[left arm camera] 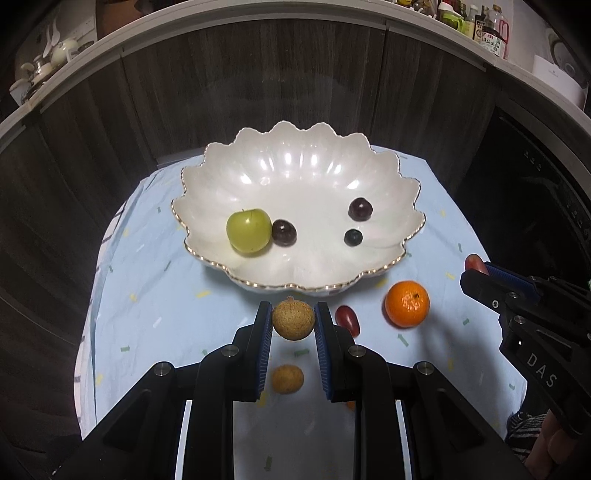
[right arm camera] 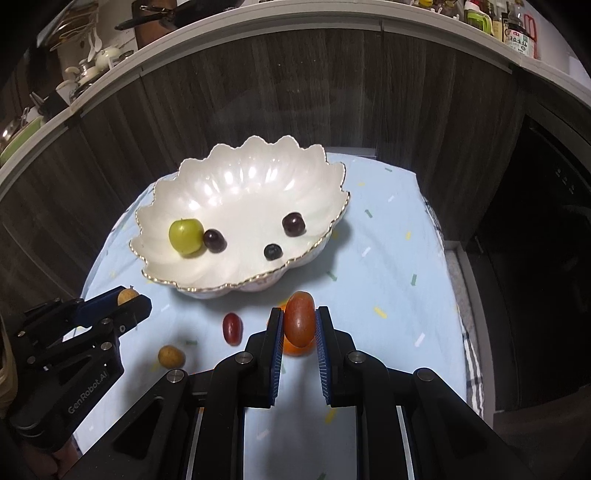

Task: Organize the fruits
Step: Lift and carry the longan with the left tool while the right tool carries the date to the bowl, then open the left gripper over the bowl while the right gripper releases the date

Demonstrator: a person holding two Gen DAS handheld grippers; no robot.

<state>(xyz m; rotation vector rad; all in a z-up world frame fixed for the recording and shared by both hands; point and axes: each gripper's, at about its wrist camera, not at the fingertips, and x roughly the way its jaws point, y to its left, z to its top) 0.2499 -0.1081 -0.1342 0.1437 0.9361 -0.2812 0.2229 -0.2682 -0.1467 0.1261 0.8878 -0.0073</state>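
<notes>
My left gripper (left arm camera: 293, 319) is shut on a tan longan (left arm camera: 293, 319) and holds it above the cloth, just in front of the white scalloped bowl (left arm camera: 384, 177). My right gripper (right arm camera: 299, 325) is shut on a red oblong tomato (right arm camera: 299, 319), held above the cloth. The bowl (right arm camera: 236, 177) holds a green apple (left arm camera: 248, 230) and three dark grapes (left arm camera: 284, 232). On the cloth lie a second longan (left arm camera: 287, 378), a red grape (left arm camera: 347, 319) and an orange mandarin (left arm camera: 407, 303). The mandarin (right arm camera: 295, 350) is mostly hidden behind my right gripper.
The light blue cloth (left arm camera: 155, 295) covers a small table in front of dark wood cabinet doors (left arm camera: 258, 92). A counter above carries bottles (left arm camera: 487, 29) and teaware (left arm camera: 48, 62). The right gripper (left arm camera: 476, 275) shows at the right of the left wrist view.
</notes>
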